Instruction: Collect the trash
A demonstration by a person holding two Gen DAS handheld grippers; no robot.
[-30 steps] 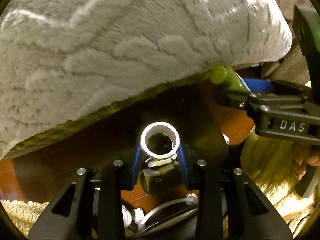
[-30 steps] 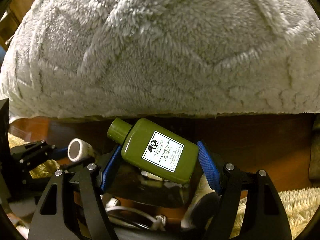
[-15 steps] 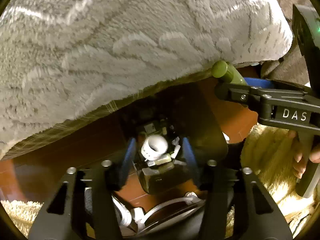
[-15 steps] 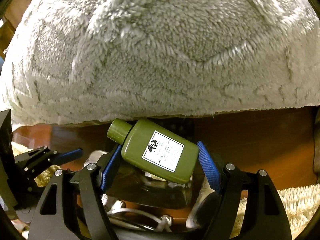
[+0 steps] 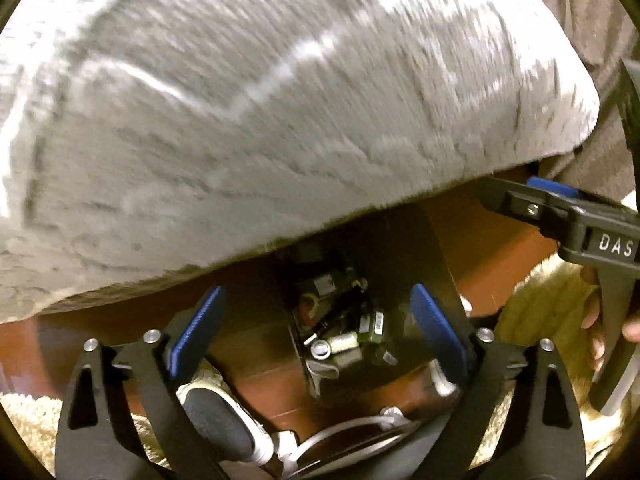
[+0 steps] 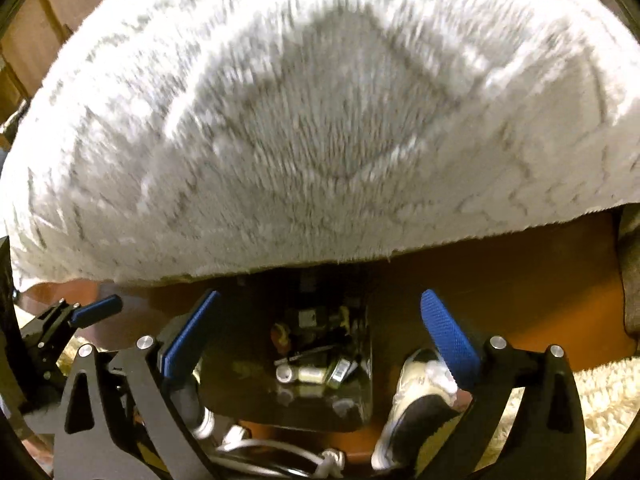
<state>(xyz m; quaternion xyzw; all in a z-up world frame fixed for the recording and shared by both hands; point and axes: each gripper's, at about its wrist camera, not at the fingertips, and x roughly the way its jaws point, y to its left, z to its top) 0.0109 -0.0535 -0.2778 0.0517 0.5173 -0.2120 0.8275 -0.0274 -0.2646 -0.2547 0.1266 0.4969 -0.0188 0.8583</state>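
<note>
Below, taking the black bin [image 5: 400,264] as landmark and reading left to right. Your left gripper [image 5: 316,322] hangs above the bin mouth, pointing steeply down; its jaws have just been opening and now stand wide, blue pads [image 5: 196,330] clear on either side with nothing between them. Inside the bin, under that gap, lies the white tube [image 5: 338,346] among other dark trash, with a small green bottle [image 5: 374,326] just beside it. Your right gripper [image 6: 320,330] hangs over the same bin; its jaws too have just been opening, and they stand wide with nothing held. To the right of the bin a shoe [image 6: 416,392] rests on the brown floor [image 6: 500,312], and the fluffy grey cover [image 6: 320,120] overhangs the far side of the bin.

Judged from this, both drops look done. To finish the step well, lift each gripper straight up before swinging away, so that neither pad clips the bin wall. Keep the jaws wide as you leave. Steer clear of the white cable [image 5: 340,432] near the bin's close side, and of each other's fingers, since both grippers crowd one opening
</note>
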